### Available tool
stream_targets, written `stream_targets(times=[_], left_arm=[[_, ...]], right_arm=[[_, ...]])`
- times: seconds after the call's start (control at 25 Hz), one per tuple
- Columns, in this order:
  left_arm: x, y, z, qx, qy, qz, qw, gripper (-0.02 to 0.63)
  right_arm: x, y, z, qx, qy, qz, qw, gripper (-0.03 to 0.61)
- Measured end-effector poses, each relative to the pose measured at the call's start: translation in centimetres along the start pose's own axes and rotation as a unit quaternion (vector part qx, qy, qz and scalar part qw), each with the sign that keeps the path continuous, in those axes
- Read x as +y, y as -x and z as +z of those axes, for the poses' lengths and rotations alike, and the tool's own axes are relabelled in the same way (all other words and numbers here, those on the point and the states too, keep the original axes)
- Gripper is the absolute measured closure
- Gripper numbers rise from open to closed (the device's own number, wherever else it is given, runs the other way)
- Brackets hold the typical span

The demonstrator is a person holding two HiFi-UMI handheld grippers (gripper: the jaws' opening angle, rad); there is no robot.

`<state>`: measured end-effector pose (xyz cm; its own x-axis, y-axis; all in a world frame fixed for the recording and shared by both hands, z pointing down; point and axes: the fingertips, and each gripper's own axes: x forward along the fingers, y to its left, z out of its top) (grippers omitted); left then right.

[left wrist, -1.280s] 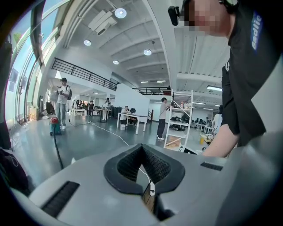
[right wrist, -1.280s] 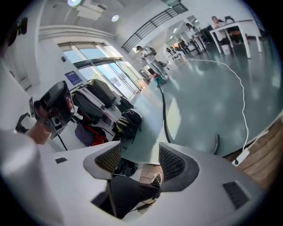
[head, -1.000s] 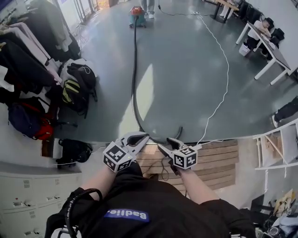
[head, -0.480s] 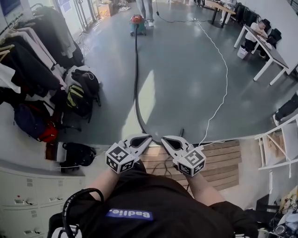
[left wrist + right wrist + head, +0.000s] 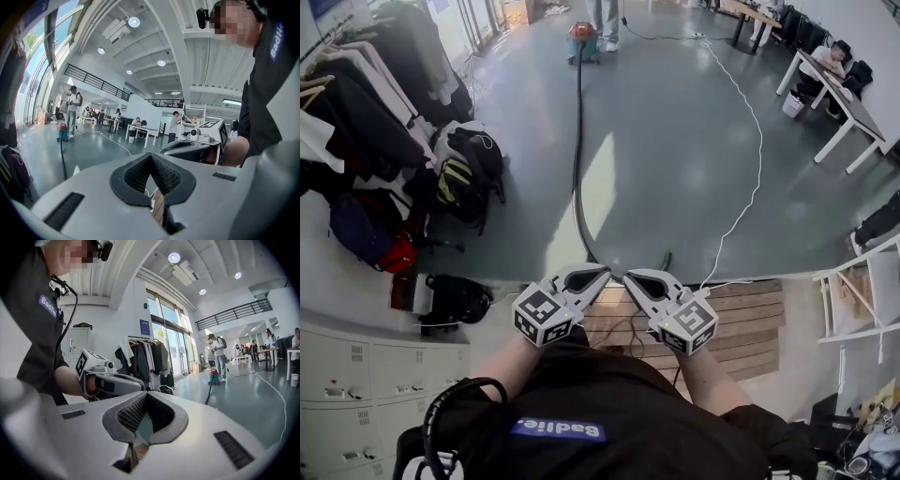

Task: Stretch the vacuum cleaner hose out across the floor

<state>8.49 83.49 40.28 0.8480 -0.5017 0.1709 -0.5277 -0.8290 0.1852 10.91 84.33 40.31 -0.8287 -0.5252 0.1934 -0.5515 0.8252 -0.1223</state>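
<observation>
A red and teal vacuum cleaner (image 5: 581, 39) stands far off on the grey floor. Its black hose (image 5: 577, 169) runs straight toward me, bends near the wooden platform, and its end (image 5: 664, 262) lies just ahead of my grippers. My left gripper (image 5: 598, 275) and right gripper (image 5: 630, 277) hover side by side above that bend, tips almost meeting, both shut on nothing. The left gripper view shows its closed jaws (image 5: 151, 161), with the vacuum cleaner (image 5: 62, 132) in the distance. In the right gripper view its jaws (image 5: 145, 401) are closed too, and the vacuum cleaner (image 5: 213, 376) and hose (image 5: 208, 392) show.
A white cable (image 5: 752, 141) snakes across the floor on the right. A wooden pallet (image 5: 741, 319) lies under my hands. Hanging clothes (image 5: 356, 122) and backpacks (image 5: 469, 178) line the left; white cabinets (image 5: 356, 375) are below them. Tables (image 5: 844, 103) stand at right, and a person (image 5: 602, 19) beside the vacuum.
The right gripper's jaws have closed and it has swung in toward the left gripper. The hose still lies on the floor in the same curve.
</observation>
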Motion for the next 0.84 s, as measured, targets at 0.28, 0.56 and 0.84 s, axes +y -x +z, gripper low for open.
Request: stream_targets(times=[0.28, 0.56, 0.84], left_arm=[[-0.5, 0.8, 0.1, 0.001, -0.011, -0.001, 0.9999, 0.618], [-0.7, 1.2, 0.5, 0.004, -0.022, -0.004, 0.9997, 0.618], [-1.3, 0.9, 0.7, 0.008, -0.030, -0.007, 0.9995, 0.618]], right_arm=[[1.4, -0.3, 0.7, -0.001, 0.008, 0.005, 1.000, 0.574], [1.6, 0.0, 0.3, 0.004, 0.014, -0.001, 1.000, 0.574], [1.7, 0.2, 0.6, 0.002, 0.009, 0.001, 1.000, 0.574]])
